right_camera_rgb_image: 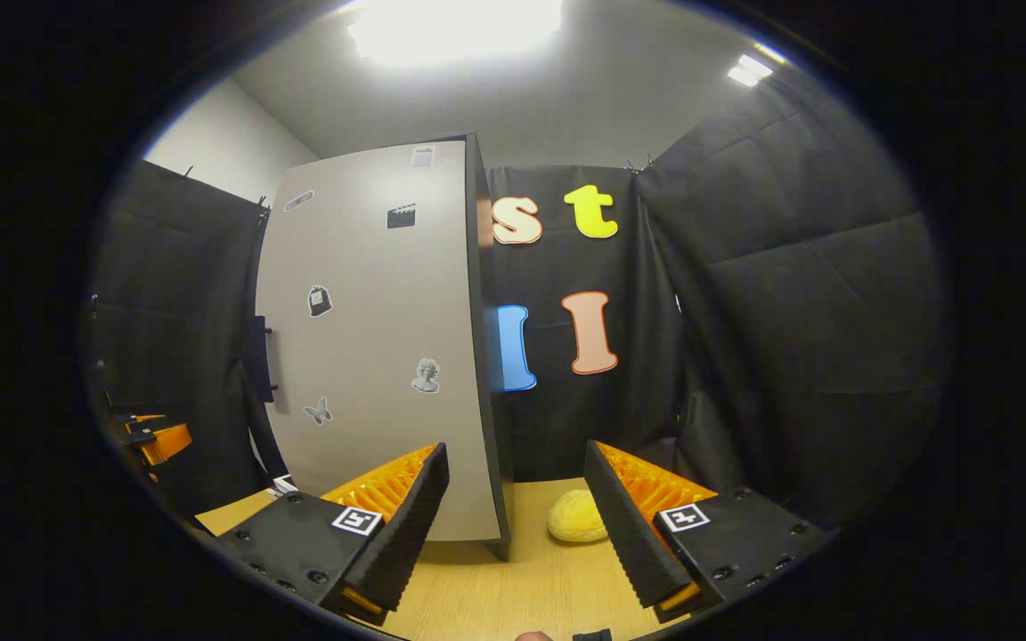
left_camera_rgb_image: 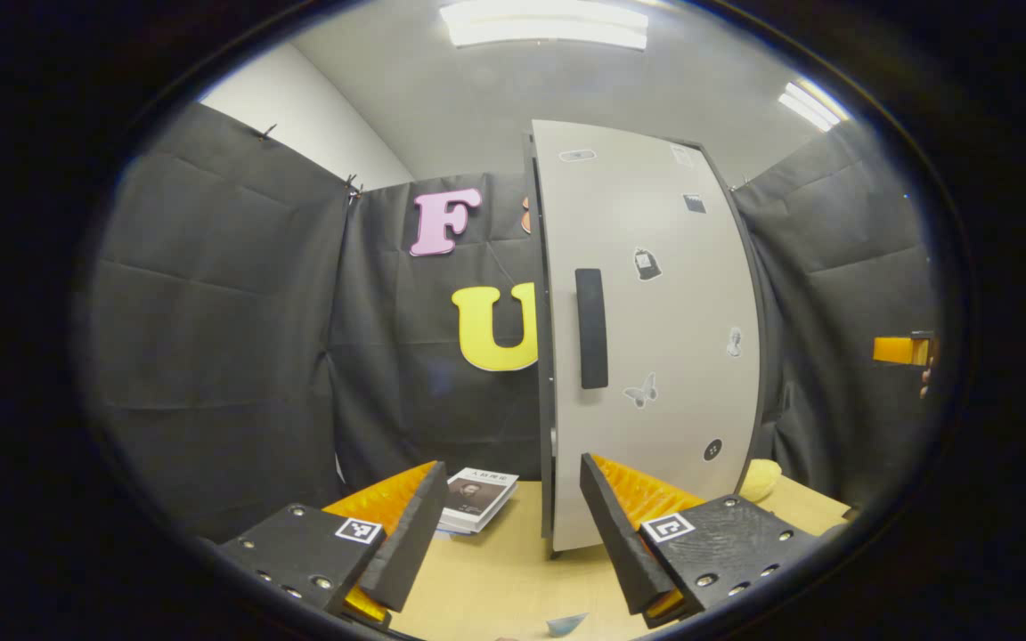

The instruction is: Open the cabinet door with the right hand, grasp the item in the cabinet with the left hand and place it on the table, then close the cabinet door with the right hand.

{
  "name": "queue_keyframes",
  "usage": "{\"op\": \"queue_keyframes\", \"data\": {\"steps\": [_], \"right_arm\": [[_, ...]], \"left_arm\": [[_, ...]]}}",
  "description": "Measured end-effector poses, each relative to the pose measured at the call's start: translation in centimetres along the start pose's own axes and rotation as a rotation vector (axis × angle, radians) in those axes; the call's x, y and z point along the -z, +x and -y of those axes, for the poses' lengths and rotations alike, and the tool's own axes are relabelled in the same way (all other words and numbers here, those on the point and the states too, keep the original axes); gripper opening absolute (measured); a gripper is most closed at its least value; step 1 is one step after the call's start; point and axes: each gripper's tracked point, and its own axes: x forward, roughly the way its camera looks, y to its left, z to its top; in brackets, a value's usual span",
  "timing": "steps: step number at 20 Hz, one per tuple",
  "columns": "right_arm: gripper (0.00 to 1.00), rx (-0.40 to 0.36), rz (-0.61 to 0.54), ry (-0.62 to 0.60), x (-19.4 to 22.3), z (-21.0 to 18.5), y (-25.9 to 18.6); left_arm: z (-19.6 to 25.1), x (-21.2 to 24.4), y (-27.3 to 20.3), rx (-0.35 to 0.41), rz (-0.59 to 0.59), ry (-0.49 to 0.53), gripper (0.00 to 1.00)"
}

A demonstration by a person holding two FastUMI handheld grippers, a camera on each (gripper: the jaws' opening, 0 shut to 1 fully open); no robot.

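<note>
Left gripper view catches the door handle (left_camera_rgb_image: pixel 591 328) (and a book (left_camera_rgb_image: pixel 477 499)).

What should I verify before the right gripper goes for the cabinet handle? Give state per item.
1. Cabinet door shut: ok.
2. Handle unobstructed: ok in the left gripper view.
3. Right gripper jaws open, empty: ok.
4. Left gripper jaws open, empty: ok.
5. Free table space for the item: ok, bare wood between book and cabinet; yellow object sits at the other side.
6. Item inside the cabinet: cannot tell, door hides it.
</note>
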Motion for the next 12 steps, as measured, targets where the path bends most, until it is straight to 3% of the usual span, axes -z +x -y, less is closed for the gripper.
{"op": "queue_keyframes", "data": {"steps": [12], "right_arm": [[0.97, -0.003, 0.014, -0.017, -0.9, -0.5, 1.0]], "left_arm": [[-0.2, -0.7, 0.4, 0.000, 0.002, 0.005, 0.89]]}}
